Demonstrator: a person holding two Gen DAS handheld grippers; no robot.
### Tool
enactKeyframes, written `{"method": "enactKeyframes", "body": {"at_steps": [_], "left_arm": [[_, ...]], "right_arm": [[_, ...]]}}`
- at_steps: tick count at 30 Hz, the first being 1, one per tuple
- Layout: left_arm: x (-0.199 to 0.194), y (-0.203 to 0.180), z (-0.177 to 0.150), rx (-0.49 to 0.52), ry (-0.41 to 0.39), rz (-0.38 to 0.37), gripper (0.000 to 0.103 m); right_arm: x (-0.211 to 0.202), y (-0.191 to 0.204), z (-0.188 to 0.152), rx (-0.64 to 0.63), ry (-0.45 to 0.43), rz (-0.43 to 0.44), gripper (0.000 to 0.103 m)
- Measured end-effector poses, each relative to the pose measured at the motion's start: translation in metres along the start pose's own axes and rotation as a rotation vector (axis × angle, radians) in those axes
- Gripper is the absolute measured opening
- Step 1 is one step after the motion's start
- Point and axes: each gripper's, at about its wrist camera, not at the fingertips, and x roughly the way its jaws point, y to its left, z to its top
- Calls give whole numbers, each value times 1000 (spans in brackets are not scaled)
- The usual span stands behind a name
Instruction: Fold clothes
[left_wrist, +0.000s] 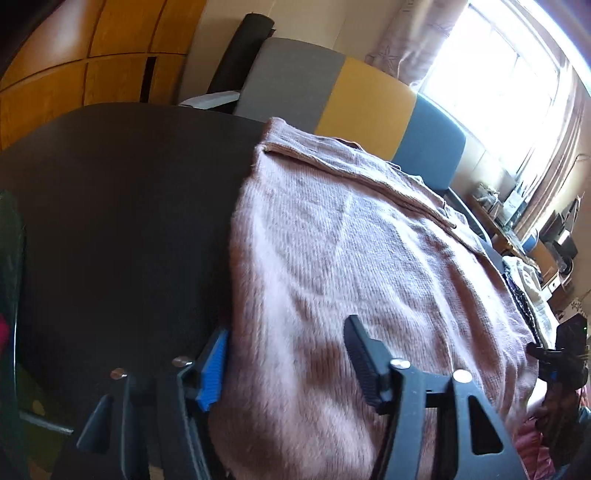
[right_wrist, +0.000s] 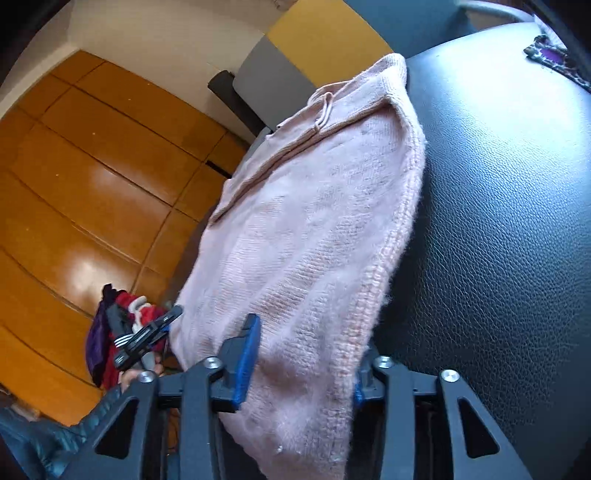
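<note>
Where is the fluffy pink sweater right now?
The pink sweater lies folded on the black table, in front of the striped chair. Its near end sits between the fingers of both grippers in each wrist view.

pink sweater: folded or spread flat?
Folded. The sweater lies doubled on the black table, a hemmed layer on top.

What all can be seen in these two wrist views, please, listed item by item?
sweater: one, pink knit, folded on the table, near edge between both grippers' fingers.
table: one, black, under the sweater.
panels: three, grey, yellow, blue, behind the table.
wardrobe: one, orange wood, background.
window: one, bright, curtained, far right in the left view.
clothes pile: one, red and purple, beside the table.
left gripper: black, one blue pad, astride the sweater's edge.
right gripper: black, blue pads, astride the sweater's edge.
</note>
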Motion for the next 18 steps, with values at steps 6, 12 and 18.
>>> {"method": "enactKeyframes", "body": {"at_steps": [6, 12, 18], "left_arm": [[-3, 1, -4, -3, -4, 32, 30], [-5, -11, -7, 65, 26, 78, 27], [-15, -17, -16, 86, 69, 47, 9]], "right_arm": [[5, -4, 4, 53, 14, 28, 38], [5, 9, -5, -51, 30, -10, 34], [3, 15, -21, -97, 46, -60, 12]]}}
